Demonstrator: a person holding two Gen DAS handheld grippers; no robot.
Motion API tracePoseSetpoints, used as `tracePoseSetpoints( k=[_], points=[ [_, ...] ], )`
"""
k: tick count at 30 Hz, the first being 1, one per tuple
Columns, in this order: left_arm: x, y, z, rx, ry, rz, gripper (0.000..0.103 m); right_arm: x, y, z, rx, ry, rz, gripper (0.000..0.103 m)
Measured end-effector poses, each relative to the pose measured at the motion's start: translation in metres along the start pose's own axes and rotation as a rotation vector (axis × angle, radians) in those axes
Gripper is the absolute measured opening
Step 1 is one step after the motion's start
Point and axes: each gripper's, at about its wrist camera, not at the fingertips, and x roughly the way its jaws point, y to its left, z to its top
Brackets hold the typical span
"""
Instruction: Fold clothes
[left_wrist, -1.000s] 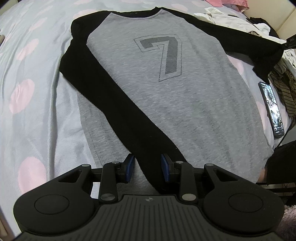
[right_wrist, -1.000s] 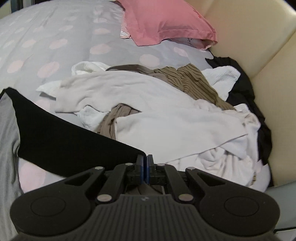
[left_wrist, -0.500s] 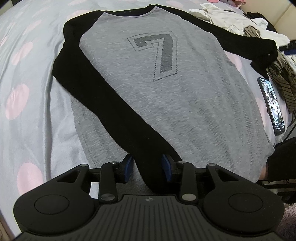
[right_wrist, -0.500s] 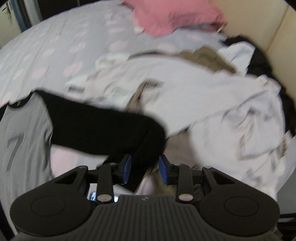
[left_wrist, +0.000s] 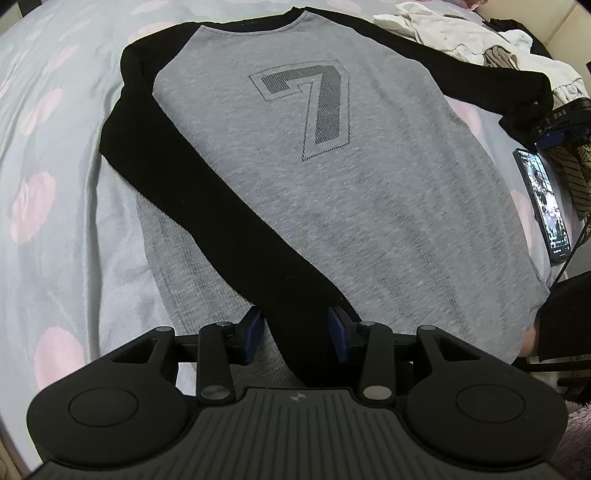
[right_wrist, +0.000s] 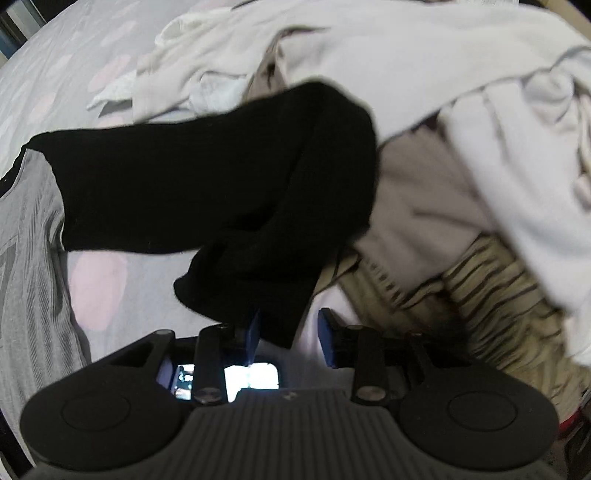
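Left jaws: left gripper (left_wrist: 295, 334) stands part open astride the folded-in black sleeve (left_wrist: 229, 206), pads not pressing.
Right jaws: right gripper (right_wrist: 290, 332) closing, other cuff (right_wrist: 255, 288) between, not pinched.
Shirt (left_wrist: 332, 206): flat on the bed (left_wrist: 55, 166), phone (left_wrist: 543, 203) just beside its hem side.

Phone (right_wrist: 225, 380) mostly behind the right gripper's body; clothes pile (right_wrist: 461, 129) blurred, perhaps several garments.

Bed sheet (left_wrist: 62, 236), grey with pink dots, covers the bed. A lit phone (left_wrist: 543, 199) lies face up near its right edge. Cream panels (left_wrist: 561, 22) stand beyond.
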Motion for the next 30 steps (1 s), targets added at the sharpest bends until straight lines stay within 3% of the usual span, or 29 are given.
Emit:
tracePoseSetpoints(
  k=[1,2,9,16,23,30],
  points=[
    [0.0,0.0,0.001,0.004,0.0,0.002,0.037,0.0,0.003,-0.001,-0.008,-0.004,0.009,0.011],
    [0.0,-0.001,0.001,0.007,-0.001,0.003,0.037,-0.003,0.006,-0.002,-0.018,-0.01,0.022,0.008],
    [-0.001,-0.001,0.0,0.012,-0.003,0.006,0.037,-0.047,0.007,-0.005,-0.003,-0.116,0.013,0.007],
    [-0.003,-0.002,0.001,0.009,-0.004,0.006,0.037,-0.109,-0.026,0.013,0.042,-0.206,-0.012,0.007],
    [-0.004,-0.001,0.001,0.003,-0.004,0.008,0.037,-0.181,-0.047,0.045,0.005,-0.307,-0.111,0.007],
    [-0.004,0.0,0.002,-0.004,-0.003,0.012,0.037,-0.219,-0.071,0.064,0.001,-0.357,-0.205,0.007]
  ],
)
